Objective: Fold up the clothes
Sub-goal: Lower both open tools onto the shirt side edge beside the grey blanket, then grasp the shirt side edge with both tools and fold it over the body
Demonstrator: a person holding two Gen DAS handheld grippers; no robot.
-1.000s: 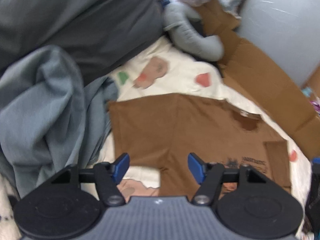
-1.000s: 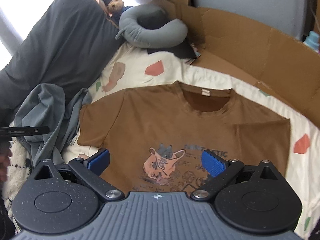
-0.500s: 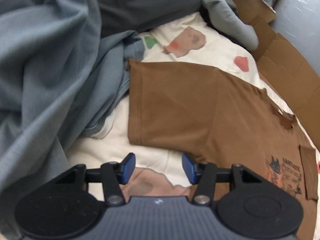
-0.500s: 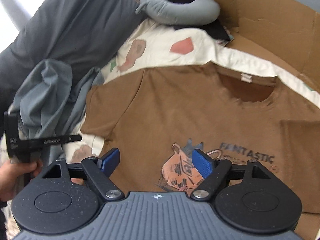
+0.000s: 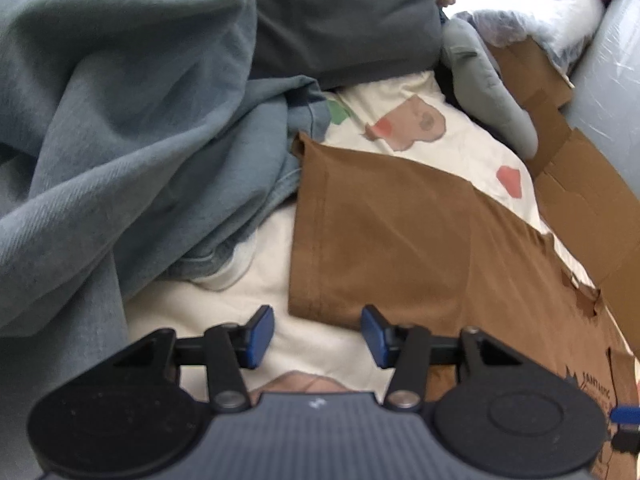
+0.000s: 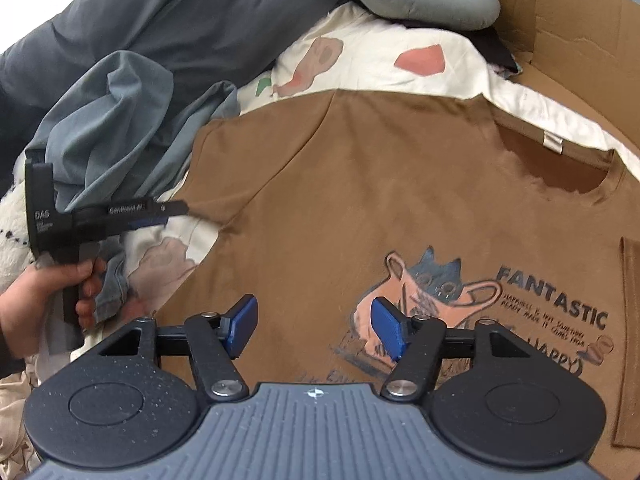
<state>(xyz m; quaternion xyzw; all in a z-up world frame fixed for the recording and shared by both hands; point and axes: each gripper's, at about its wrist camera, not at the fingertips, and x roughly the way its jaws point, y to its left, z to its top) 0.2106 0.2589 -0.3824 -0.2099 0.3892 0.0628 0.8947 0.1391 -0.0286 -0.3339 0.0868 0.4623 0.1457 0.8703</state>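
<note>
We find the brown T-shirt [image 6: 360, 200] spread face up on the patterned bedsheet [image 5: 328, 344]. Its far side already lies turned in over the chest; its near sleeve [image 5: 360, 232] lies flat and open.

Greatest risk, in our judgement: the heap of grey-blue garments [image 5: 120, 140] lies against the sleeve's outer hem. A grasp taken there could catch that cloth as well and drag it into the fold.

Second risk: the left gripper [image 5: 318, 334] hovers just short of the sleeve's lower edge, jaws wide and holding nothing. If they close at this spot they may pinch the bedsheet beneath, or take only the top layer of the sleeve, and the fold would then come out skewed.

Lesser risk: the right gripper [image 6: 314, 330] hangs over the printed chest, jaws likewise wide and empty. Lifting the sleeve while nothing steadies the body could shift the shirt and loosen the side already folded.

Changes from the earlier frames: the left gripper has swung from above the shirt's body out to the sleeve side. The grey-blue heap now fills far more of its view. The right gripper has closed in on the print. The left gripper's jaws have narrowed somewhat, though they remain open. The shirt itself lies as before.
</note>
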